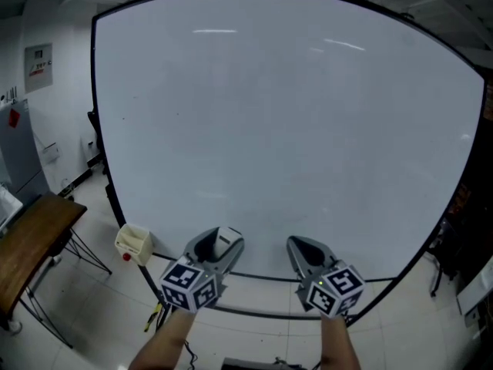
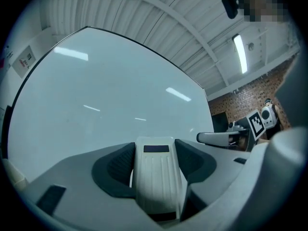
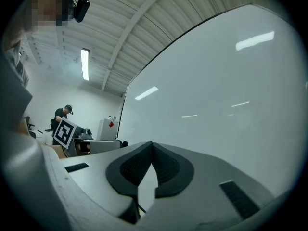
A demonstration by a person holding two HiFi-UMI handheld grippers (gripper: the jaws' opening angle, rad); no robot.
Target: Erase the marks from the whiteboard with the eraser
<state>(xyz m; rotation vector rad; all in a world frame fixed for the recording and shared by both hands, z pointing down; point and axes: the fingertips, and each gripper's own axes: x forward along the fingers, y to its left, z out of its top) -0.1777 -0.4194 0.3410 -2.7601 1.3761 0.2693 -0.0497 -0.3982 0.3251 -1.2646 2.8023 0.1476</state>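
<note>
A large whiteboard [image 1: 285, 129] fills the head view; its surface looks clean, with only light reflections and no marks that I can make out. My left gripper [image 1: 223, 241] sits near the board's lower edge, shut on a white eraser [image 2: 156, 174] that stands upright between the dark pads. In the left gripper view the whiteboard [image 2: 96, 105] lies just ahead. My right gripper [image 1: 304, 249] is beside it to the right, shut with nothing between its jaws, its tips meeting in front of the whiteboard [image 3: 231, 95].
A cream plastic holder [image 1: 132, 243] hangs at the board's lower left corner. A wooden table [image 1: 27, 245] on black legs stands at the left. A person [image 3: 61, 113] works at a desk far off behind the right gripper. Tiled floor lies below the board.
</note>
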